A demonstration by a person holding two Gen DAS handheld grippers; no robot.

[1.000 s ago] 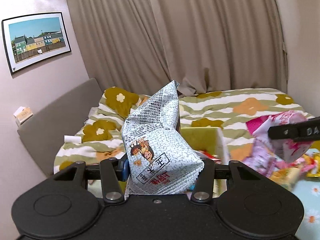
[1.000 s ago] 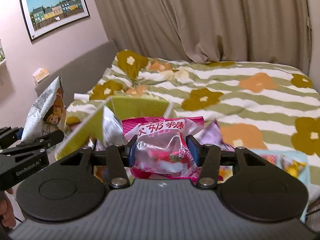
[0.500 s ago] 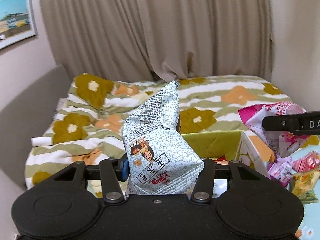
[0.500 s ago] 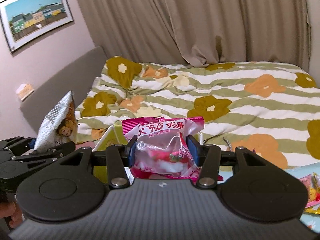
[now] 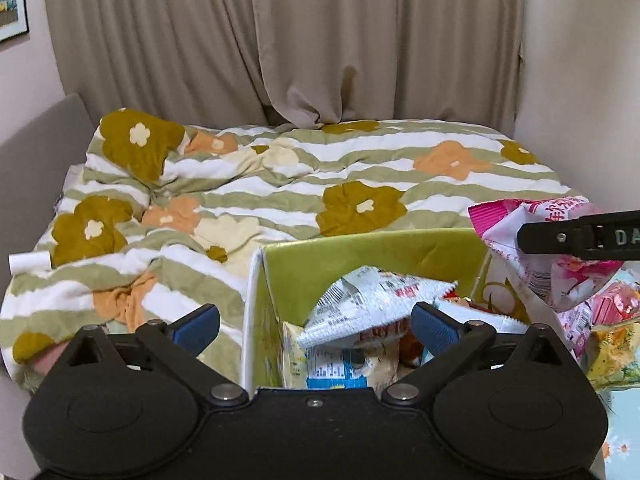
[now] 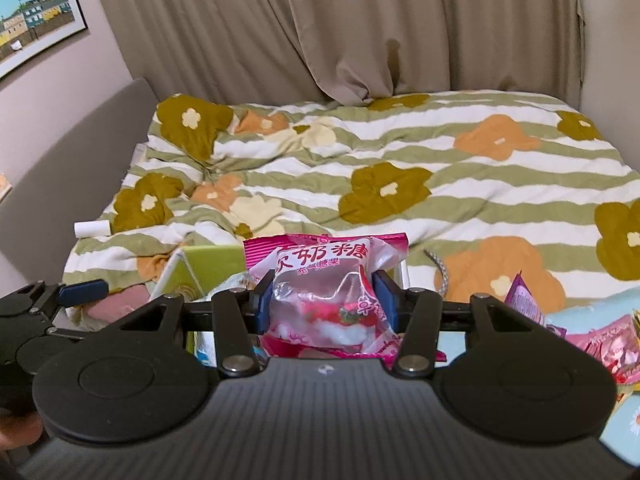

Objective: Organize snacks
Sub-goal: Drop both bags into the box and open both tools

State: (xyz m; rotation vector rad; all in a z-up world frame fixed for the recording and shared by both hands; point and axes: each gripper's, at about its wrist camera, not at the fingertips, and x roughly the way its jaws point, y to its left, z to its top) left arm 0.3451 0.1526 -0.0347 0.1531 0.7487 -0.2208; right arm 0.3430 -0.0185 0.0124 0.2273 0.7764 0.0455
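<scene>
**Silver packet lies in the box, pink bag gripped**

The left gripper (image 5: 315, 330) is opening, jaws wide, nothing pressed; the silver snack packet (image 5: 372, 300) lies just beyond, apparently resting inside the green box (image 5: 360, 250). The right gripper (image 6: 324, 300) clamps the pink candy bag (image 6: 326, 280) above that box.

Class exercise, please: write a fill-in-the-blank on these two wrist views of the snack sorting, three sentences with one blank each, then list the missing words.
1. The right gripper is clamped on a ____ candy bag.
2. The silver snack bag lies inside the ____ box.
3. The left gripper, its jaws opening, has ____ between its pads.

Missing words: pink; green; nothing
</scene>
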